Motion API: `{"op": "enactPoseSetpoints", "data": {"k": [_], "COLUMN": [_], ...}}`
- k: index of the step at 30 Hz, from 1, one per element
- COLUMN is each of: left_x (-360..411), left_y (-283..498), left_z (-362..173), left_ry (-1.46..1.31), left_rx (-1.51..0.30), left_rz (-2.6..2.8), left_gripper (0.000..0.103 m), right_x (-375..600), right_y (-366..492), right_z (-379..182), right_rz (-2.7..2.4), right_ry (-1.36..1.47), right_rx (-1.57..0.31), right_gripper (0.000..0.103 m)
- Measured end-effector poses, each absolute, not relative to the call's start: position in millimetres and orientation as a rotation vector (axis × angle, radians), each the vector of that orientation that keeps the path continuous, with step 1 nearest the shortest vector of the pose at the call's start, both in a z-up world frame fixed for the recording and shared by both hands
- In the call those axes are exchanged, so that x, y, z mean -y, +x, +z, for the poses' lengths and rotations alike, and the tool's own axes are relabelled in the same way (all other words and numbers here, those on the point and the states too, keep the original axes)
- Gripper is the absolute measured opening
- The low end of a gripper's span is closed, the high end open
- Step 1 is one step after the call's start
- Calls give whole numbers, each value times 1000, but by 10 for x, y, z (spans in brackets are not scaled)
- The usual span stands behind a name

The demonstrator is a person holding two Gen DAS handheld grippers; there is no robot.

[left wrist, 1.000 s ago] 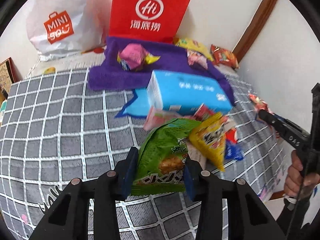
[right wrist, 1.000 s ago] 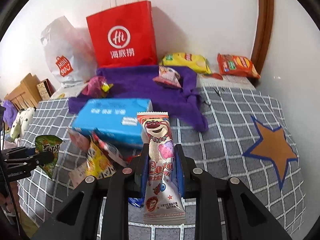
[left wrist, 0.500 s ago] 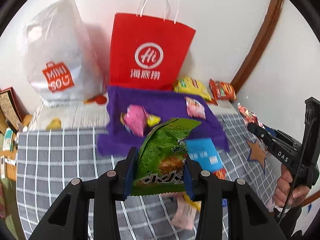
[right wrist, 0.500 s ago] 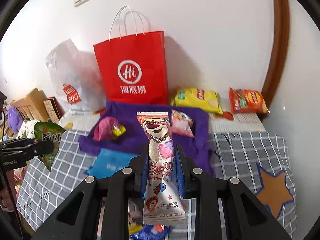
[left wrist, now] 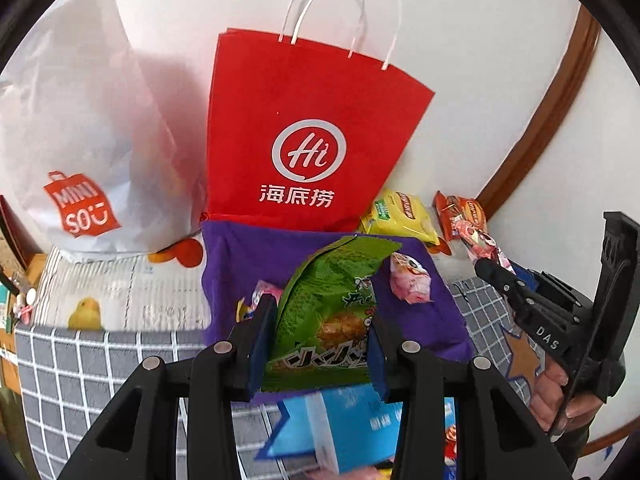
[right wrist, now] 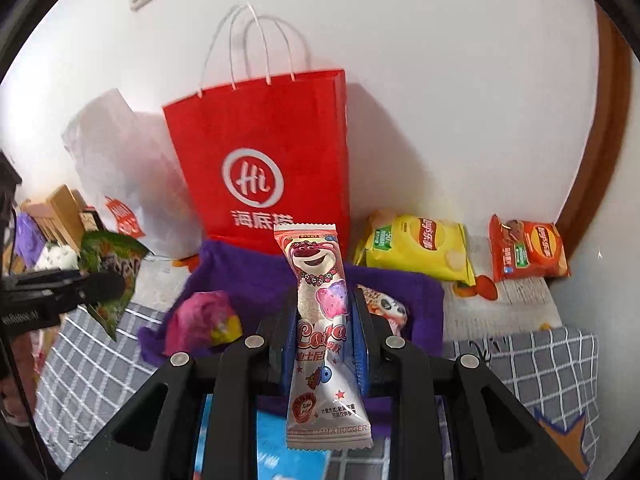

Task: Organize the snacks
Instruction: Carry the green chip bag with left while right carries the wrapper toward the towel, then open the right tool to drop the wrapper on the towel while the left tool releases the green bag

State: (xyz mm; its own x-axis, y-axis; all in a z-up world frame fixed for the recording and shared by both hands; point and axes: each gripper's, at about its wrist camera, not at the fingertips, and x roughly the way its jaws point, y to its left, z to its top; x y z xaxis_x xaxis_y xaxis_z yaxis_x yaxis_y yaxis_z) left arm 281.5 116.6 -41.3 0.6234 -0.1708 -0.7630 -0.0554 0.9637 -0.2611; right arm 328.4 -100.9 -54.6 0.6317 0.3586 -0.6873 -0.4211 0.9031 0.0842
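My left gripper [left wrist: 320,336] is shut on a green snack bag [left wrist: 328,312], held upright above the bed. In the right wrist view that same green snack bag [right wrist: 112,268] shows at the left edge. My right gripper [right wrist: 322,332] is shut on a long pink bear-print snack packet [right wrist: 320,320]; the packet [left wrist: 480,244] also shows at the right of the left wrist view. Straight ahead a red paper bag [left wrist: 308,140] [right wrist: 264,168] stands open-topped against the wall. Below it lies a purple cloth [left wrist: 240,264] [right wrist: 248,276] with small pink snacks [left wrist: 412,280] [right wrist: 200,320].
A white plastic bag [left wrist: 80,152] stands left of the red one. A yellow chip bag [right wrist: 420,248] and an orange chip bag [right wrist: 528,248] lie by the wall at right. A blue box [left wrist: 352,424] rests on the grey checked blanket [left wrist: 80,368]. A brown door frame [left wrist: 540,100] runs up the right.
Both grippers have risen and moved toward the red bag with their snacks still held. The red bag and the wall now fill more of each view, and the blue box has dropped low.
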Motion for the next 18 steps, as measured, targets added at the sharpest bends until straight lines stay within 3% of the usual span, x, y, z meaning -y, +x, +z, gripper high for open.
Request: {"op": "enactPoseSetpoints", "data": {"k": [9, 18], "left_x": [-1351, -1471], "left_y": [3065, 3113], "left_z": [-797, -919], "left_ry": [-291, -304], "left_rx": [-968, -999], "left_rz": [-22, -8], "left_gripper": [39, 39], "right_x": [1018, 1003], "right_y": [3559, 3583], "right_z": [-1065, -1216], "right_rz": [490, 560], "right_ry": [-148, -211], "right_rx": [-843, -900], "right_gripper": [24, 24]}}
